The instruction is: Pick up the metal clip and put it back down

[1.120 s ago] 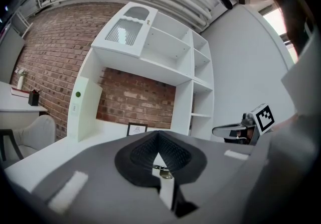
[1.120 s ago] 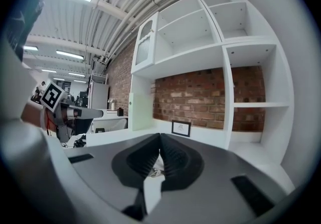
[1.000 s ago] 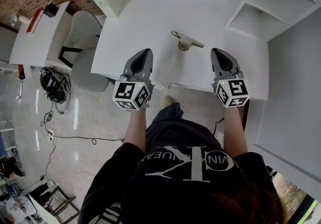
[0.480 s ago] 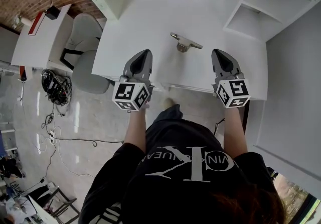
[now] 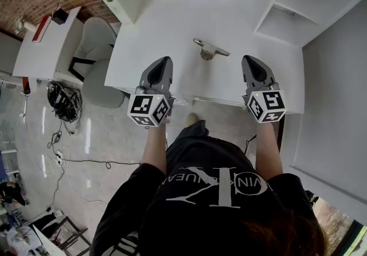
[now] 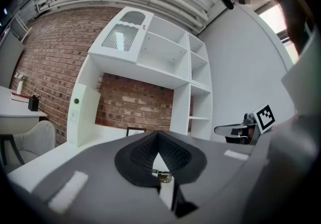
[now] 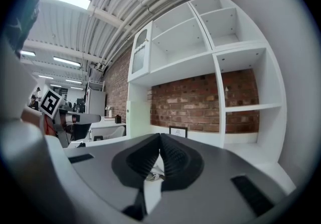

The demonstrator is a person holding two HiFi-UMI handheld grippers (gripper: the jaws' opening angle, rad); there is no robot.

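Nothing's changed lately: left tool and right tool both hover pressed together, empty, short of the clip on the table, so pickup hasn't started.

The right tongs sit closed tip to tip, facing a framed picture against a brick wall.

Black T-shirt with white lettering, grey left tool and right tool — black-and-white marker cubes
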